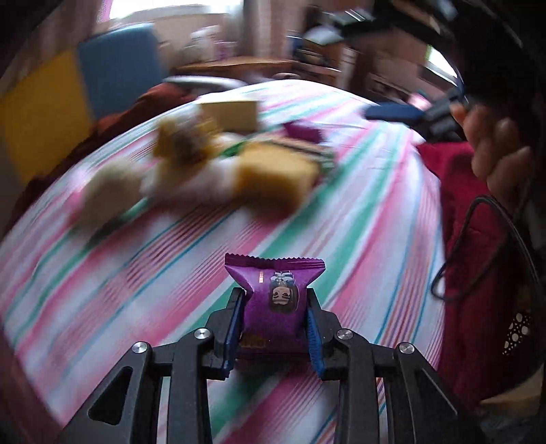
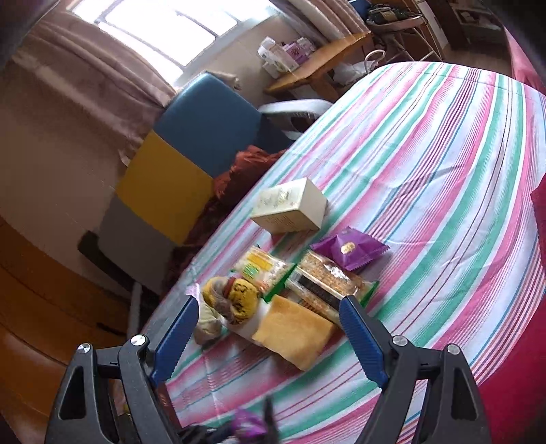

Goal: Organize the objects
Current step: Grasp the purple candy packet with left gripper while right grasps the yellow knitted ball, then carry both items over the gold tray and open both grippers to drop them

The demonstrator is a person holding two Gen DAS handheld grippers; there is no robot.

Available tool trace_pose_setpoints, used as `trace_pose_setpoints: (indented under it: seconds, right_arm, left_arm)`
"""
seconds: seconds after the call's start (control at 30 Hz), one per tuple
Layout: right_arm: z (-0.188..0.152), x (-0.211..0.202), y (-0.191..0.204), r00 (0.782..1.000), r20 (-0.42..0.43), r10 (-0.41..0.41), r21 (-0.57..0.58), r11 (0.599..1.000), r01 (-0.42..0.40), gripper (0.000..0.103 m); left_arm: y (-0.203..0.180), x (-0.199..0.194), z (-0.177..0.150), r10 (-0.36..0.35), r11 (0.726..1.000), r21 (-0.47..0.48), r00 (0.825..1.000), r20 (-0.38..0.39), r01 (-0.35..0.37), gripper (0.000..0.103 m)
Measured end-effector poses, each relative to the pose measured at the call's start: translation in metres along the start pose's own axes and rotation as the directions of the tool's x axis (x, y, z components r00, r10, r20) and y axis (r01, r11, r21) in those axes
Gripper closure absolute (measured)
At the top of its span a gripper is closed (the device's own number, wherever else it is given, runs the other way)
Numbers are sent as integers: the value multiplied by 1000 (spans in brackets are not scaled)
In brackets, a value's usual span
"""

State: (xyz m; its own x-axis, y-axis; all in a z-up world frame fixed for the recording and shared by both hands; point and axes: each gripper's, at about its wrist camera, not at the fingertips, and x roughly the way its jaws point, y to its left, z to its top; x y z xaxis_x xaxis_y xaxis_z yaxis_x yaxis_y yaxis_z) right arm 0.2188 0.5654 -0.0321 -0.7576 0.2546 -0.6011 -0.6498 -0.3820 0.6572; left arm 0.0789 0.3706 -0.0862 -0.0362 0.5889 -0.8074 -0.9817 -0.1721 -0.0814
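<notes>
Purple snack packet (image 1: 274, 300): glossy plastic film, crimped saw-tooth edge. Left hand-held gripper (image 1: 274, 328): matt black plastic arms, blue ribbed pads, bright metal rivets; right hand-held gripper (image 2: 269, 336) the same. Striped sheet (image 2: 426, 177) on the bed: woven cloth, matt, lightly creased. Cream box (image 2: 290, 205): matt card. Cracker packs (image 2: 324, 283): clear shiny wrap. Yellow cake slice (image 2: 293, 331): soft, spongy, dull surface. Second purple packet (image 2: 349, 247): same glossy film.

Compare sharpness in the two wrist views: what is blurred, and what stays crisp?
Left wrist view: the striped cloth and snack pile smear with motion, while the gripped purple packet stays crisp. Right wrist view: mostly sharp; the window glares white.
</notes>
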Motion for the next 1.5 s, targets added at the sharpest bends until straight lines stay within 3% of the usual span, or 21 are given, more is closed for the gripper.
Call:
trace_pose_setpoints:
  seconds: [0.17, 0.4, 0.57, 0.73, 0.8, 0.83, 0.87, 0.93, 0.97, 1.03, 1.17, 1.27, 1.5]
  right_arm:
    - [-3, 9, 6, 998, -43, -53, -44, 998, 51, 17]
    - [-9, 34, 33, 974, -177, -139, -202, 974, 103, 17]
    - [-9, 71, 76, 958, -197, -209, -377, 918, 122, 17]
    - [-6, 117, 113, 944, -166, -286, -549, 822, 152, 17]
    - [-7, 134, 114, 932, -171, -321, -571, 803, 172, 18]
    - [-9, 144, 111, 924, -175, -339, -584, 792, 180, 26]
    - [-13, 152, 108, 920, -179, -349, -597, 782, 181, 42]
    - [-18, 162, 99, 905, -203, -374, -606, 774, 184, 58]
    - [-17, 161, 99, 907, -194, -375, -606, 773, 190, 61]
    - [-11, 149, 103, 932, -152, -327, -604, 778, 174, 63]
    - [0, 134, 101, 958, -134, -252, -561, 816, 136, 63]
    - [-2, 126, 105, 970, -139, -200, -564, 821, 88, 63]
    - [-27, 112, 139, 977, -190, -93, -621, 783, -46, 63]
  left_arm:
    - [24, -13, -20, 35, 993, -116, 999, 28, -32, 69]
    - [24, -10, -24, 58, 992, -116, 997, 53, -51, 69]
    - [24, -8, -24, 54, 992, -121, 996, 70, -45, 69]
    - [27, -6, -24, 40, 991, -132, 996, 85, -29, 69]
    - [28, -7, -26, 36, 990, -136, 995, 92, -23, 69]
    - [28, -6, -26, 33, 990, -138, 995, 95, -20, 69]
    - [28, -6, -26, 32, 990, -139, 995, 98, -18, 69]
    - [29, -6, -27, 32, 990, -142, 994, 104, -18, 68]
    - [29, -7, -30, 33, 989, -145, 994, 107, -17, 68]
    - [30, -8, -31, 36, 988, -154, 993, 113, -18, 68]
    - [30, -12, -31, 45, 984, -174, 994, 104, -26, 69]
    - [30, -23, -33, 49, 980, -195, 994, 98, -29, 69]
    - [50, -86, -35, 113, 960, -273, 979, 168, -64, 69]
